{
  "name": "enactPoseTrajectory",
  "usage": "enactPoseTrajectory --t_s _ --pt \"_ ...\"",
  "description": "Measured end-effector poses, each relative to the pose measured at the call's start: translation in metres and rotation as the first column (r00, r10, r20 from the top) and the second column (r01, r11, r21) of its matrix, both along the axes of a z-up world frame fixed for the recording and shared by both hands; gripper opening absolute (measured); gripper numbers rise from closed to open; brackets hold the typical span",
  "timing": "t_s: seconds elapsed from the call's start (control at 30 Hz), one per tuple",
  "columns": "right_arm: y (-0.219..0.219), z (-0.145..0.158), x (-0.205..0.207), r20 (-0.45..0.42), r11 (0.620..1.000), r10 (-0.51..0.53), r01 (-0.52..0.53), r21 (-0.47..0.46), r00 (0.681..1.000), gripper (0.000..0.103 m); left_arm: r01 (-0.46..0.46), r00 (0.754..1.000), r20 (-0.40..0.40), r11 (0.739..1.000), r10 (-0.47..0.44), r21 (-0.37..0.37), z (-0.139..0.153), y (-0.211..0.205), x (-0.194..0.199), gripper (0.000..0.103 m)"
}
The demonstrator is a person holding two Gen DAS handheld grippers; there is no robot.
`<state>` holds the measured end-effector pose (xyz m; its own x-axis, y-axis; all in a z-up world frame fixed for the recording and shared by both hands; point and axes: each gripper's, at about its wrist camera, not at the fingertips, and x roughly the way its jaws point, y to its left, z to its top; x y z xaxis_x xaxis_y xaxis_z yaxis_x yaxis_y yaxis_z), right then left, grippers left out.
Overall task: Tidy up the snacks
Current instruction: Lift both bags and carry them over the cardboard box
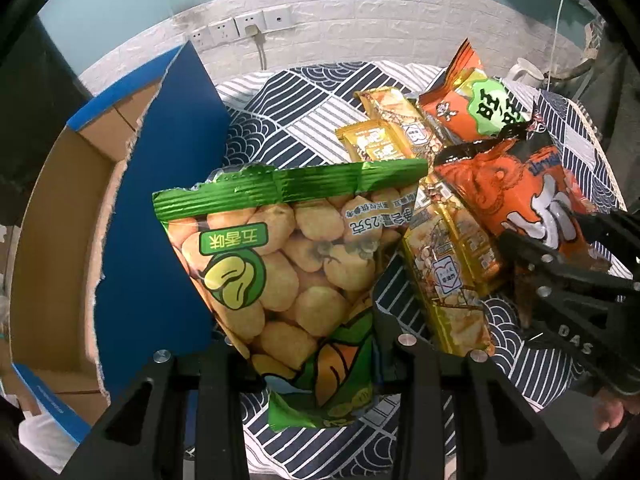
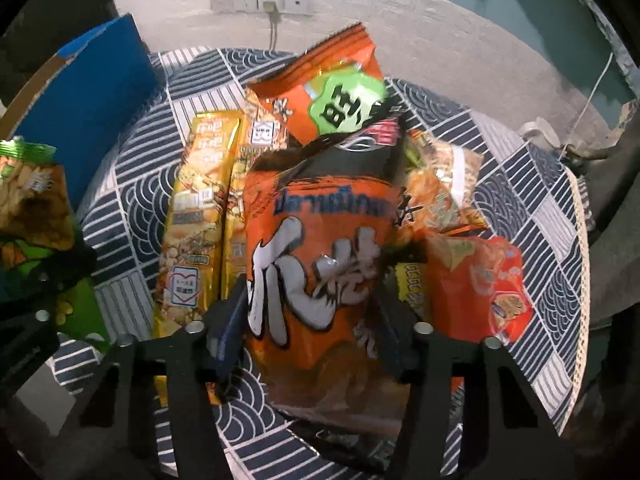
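Patterned navy-and-white cloth covered the round desk point(image 1: 304, 128). Nearest, the left gripper point(image 1: 312, 344) was clenched on a crinkly green foil pouch point(image 1: 288, 264), lifted beside the open blue cardboard box point(image 1: 168, 200), likely its destination. The right gripper point(image 2: 312, 320) pinched the glossy orange bag point(image 2: 316, 248) atop the pile, presumably next. Beyond lay slim gold packets point(image 2: 196, 220) and another orange bag point(image 2: 332, 80); farther, wall sockets point(image 2: 260, 0).

Surface finishes
Green snack bag point(image 1: 296, 280): glossy foil-plastic film. Box point(image 1: 60, 208): matt cardboard. Table cover point(image 2: 132, 184): patterned woven cloth.
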<state>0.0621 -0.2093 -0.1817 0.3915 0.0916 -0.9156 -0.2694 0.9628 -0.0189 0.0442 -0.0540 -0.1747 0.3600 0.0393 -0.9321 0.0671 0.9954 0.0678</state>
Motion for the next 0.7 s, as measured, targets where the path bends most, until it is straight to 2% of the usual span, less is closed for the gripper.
enactPoseTrajectory --t_s 0.13,0.4,0.63,0.7 --pt "0.001 0.017 -0.005 0.012 0.998 -0.004 0.003 0.069 1.000 0.049 0.004 1.000 0.014 1.000 -0.004 0.002 0.008 -0.002 -0.003 0.036" --pt "0.006 0.053 -0.018 0.069 0.993 -0.024 0.016 0.114 0.997 0.049 0.022 0.997 0.074 0.999 -0.025 0.039 0.034 -0.006 -0.019 0.036" --pt "0.000 0.082 -0.025 0.102 0.988 -0.060 0.044 0.151 0.993 0.049 0.026 0.991 0.129 1.000 -0.026 0.006 0.067 -0.001 -0.031 0.036" --pt "-0.001 0.091 -0.028 0.113 0.986 -0.064 0.045 0.163 0.991 0.049 0.028 0.990 0.137 0.999 -0.025 -0.025 0.077 0.002 -0.034 0.036"
